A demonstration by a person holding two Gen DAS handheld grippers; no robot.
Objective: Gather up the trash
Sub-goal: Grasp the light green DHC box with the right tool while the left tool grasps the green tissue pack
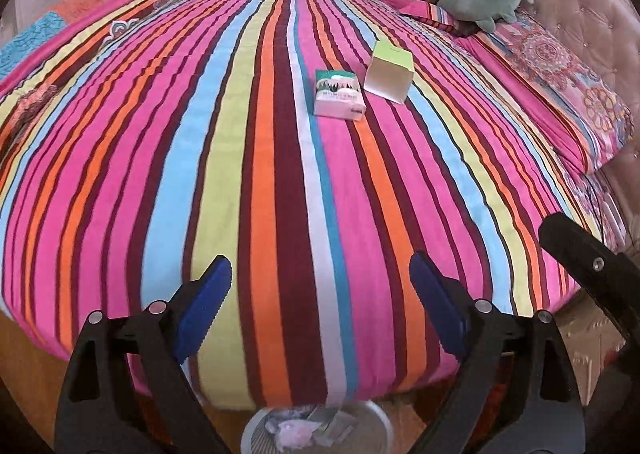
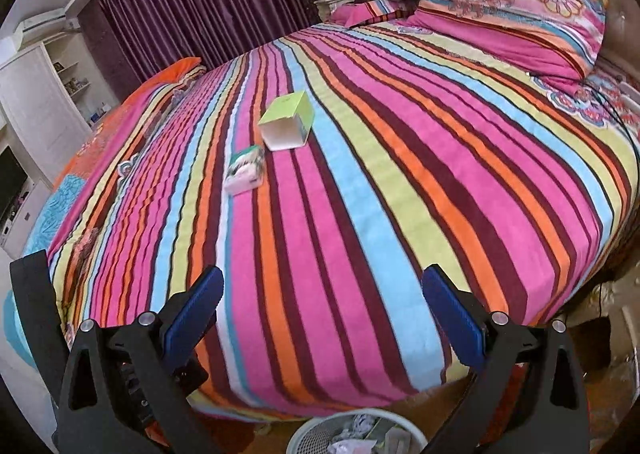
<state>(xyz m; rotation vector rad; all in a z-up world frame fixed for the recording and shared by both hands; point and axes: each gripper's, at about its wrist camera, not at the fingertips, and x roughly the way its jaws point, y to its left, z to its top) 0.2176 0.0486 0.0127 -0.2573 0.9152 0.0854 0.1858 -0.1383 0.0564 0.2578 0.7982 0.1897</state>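
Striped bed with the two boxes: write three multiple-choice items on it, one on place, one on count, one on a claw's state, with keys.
1. Where is the waste basket?
A. on the bed
B. on the floor at the bed's near edge
C. on the pillow

2. How many boxes lie on the striped bedspread?
A. one
B. two
C. four

3. The left claw is:
A. open, empty
B. shut on a box
C. shut on cloth

Key: 1 B, it shows below the mattress edge. 2 B, the green-topped box and the small teal-and-pink box. 3 A, only bedspread shows between its blue pads.
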